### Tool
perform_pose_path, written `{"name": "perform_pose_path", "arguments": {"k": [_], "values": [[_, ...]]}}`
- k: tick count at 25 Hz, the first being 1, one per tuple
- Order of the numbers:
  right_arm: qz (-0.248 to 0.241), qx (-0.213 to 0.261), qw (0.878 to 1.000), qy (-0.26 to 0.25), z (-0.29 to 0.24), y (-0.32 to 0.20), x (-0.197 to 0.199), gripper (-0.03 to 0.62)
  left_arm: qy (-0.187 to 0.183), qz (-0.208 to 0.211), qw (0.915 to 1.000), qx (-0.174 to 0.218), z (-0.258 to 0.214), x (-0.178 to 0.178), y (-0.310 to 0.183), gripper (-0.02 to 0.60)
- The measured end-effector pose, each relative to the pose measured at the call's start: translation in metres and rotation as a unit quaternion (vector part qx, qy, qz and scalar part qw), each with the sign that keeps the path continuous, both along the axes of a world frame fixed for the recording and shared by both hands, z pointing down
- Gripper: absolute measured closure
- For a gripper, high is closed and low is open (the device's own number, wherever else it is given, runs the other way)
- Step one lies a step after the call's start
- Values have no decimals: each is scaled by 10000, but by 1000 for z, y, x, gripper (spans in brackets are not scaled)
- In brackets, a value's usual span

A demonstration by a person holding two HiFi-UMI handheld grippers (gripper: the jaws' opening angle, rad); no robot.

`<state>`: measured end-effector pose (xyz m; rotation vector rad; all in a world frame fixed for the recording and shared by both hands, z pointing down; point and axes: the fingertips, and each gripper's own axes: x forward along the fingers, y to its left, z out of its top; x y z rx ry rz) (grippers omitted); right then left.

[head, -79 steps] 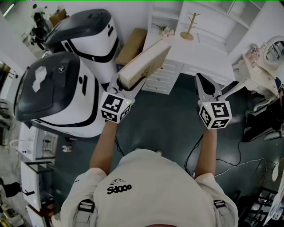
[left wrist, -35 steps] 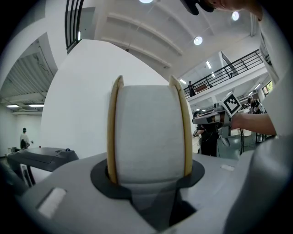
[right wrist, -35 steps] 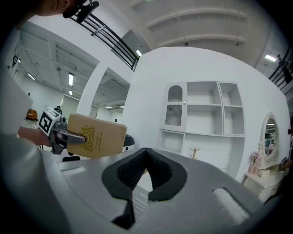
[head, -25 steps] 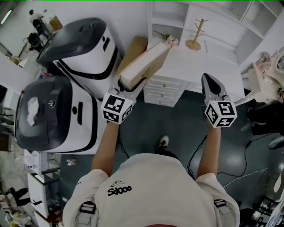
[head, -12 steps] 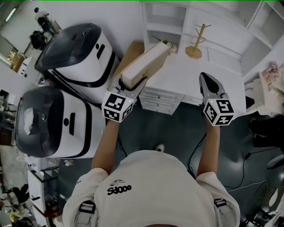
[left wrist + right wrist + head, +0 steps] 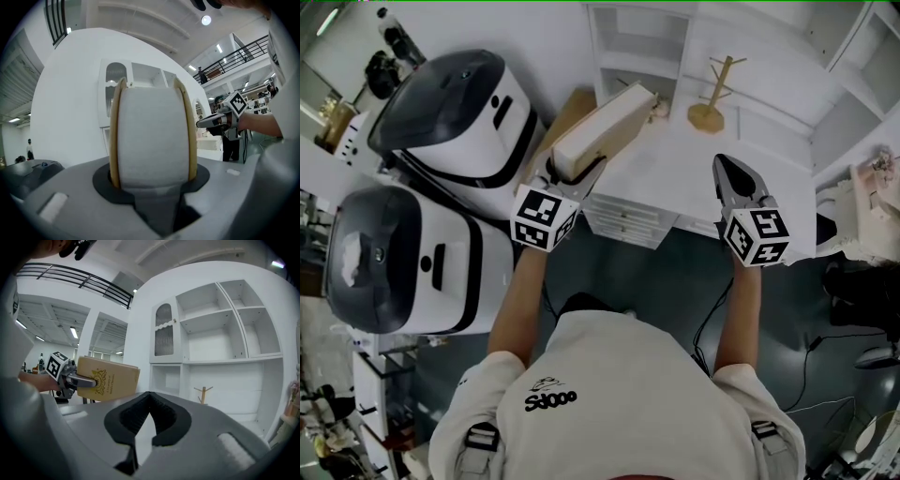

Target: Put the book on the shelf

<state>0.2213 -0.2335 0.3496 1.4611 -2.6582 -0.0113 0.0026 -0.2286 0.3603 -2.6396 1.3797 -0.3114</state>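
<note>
**Book** (image 6: 605,131): thick, tan cover. It is clear of every surface. It slants up and away from you over the front-left corner of the white desk (image 6: 698,169). Its far end is near the white shelf unit (image 6: 633,33) but not yet inside any compartment.

**Left gripper** (image 6: 574,178): the jaws stand partly apart and clamp the book's near end, one pad on each cover.

**Right gripper** (image 6: 149,397): the jaws are brought together with nothing between them. It hangs over the desk's front edge, well apart from the book.

**Wooden stand** (image 6: 709,89): on the desk top, right of the book's line.

**Step in hand:** carrying the book to the shelf. Pickup looks done and placing has not begun.

**Next move calls for:**
- Reach forward with your left arm.
- Level or stand the book to suit the open compartment just beyond its far end.
- Pass it between the compartment walls without clipping them.
- Open the jaws only once the shelf bears its weight.
- Your free right gripper could steady it.
</note>
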Motion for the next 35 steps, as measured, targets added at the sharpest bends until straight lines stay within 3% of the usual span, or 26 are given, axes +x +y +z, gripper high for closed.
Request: {"name": "perform_pose_path", "arguments": {"k": [12,17,21,24,29,32,35], "values": [[143,-160,9997,67,14,-46,-11,591,-74,234,9997,63,0,-3,-76,336],[404,-79,9991,53,-1,-85,-17,591,-389,434,9980,223,-12,1,-138,336],[560,-101,9984,36,-6,-119,-23,591,-924,562,9932,437,-20,5,-188,336],[690,-192,9974,12,-4,-142,-25,591,-1408,644,9865,539,-18,10,-222,334],[926,-388,9949,-87,6,-175,-24,591,-2156,412,9728,734,-5,11,-275,336],[1101,-519,9924,-160,15,-192,-22,591,-2705,402,9578,883,10,16,-303,334],[1269,-677,9893,-235,25,-207,-19,591,-3308,435,9360,1124,22,20,-327,334]]}}
